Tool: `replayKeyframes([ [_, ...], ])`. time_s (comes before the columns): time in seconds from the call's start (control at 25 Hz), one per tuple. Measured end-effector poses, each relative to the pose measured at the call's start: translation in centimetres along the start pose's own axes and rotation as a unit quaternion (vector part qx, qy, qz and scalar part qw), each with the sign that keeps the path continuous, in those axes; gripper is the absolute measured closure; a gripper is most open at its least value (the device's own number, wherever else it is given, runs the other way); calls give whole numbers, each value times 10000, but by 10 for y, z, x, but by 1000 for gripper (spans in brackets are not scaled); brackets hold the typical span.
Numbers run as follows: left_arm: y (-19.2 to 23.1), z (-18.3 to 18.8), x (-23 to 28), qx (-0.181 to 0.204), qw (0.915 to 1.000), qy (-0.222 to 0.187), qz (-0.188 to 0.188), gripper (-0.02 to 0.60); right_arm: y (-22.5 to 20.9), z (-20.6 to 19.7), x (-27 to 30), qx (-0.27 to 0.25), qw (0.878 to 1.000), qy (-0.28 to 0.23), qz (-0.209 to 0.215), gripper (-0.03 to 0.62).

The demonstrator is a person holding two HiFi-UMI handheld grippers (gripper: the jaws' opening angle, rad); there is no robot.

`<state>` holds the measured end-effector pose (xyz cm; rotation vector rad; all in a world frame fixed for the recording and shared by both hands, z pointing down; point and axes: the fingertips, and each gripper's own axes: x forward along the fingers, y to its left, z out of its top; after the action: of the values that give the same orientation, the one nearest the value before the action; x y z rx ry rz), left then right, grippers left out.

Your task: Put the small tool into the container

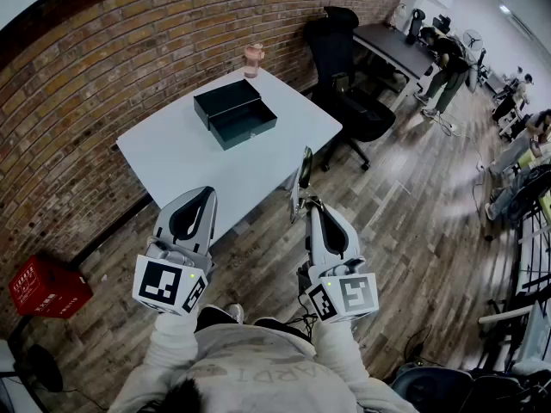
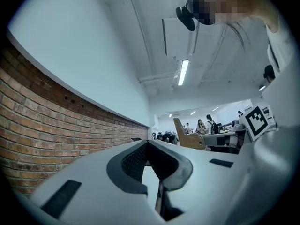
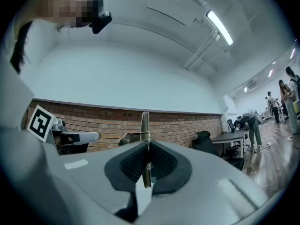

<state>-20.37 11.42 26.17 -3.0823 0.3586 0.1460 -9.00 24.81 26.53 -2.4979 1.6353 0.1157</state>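
Note:
The container, a dark open box with its lid laid back, sits on the white table ahead of me. A thin flat metal tool sticks up out of my right gripper, which is shut on it, level with the table's near right edge. In the right gripper view the tool stands on edge between the pads of that gripper, pointing up toward the brick wall. My left gripper hangs over the table's near edge, well short of the box. Its pads meet with nothing between them.
A pink cup stands at the table's far corner by the brick wall. A black office chair is just right of the table, a red crate on the floor at left. People and desks fill the far right.

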Motion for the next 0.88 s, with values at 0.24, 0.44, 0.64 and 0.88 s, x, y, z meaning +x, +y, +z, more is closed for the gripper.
replayKeyframes([
  [0.24, 10, -4, 5, 20, 10000, -3, -28, 575, 2, -5, 11, -7, 10000, -8, -43, 579],
  [0.44, 22, -7, 8, 6, 10000, 8, -55, 575, 7, -7, 23, -21, 10000, -21, -63, 579],
  [0.64, 34, -10, 11, -10, 9999, -7, -101, 575, 12, -13, 32, 19, 9999, -26, -143, 579],
  [0.88, 49, -19, 13, -110, 9998, 18, -155, 575, 17, -27, 36, 233, 9995, -102, -164, 579],
])
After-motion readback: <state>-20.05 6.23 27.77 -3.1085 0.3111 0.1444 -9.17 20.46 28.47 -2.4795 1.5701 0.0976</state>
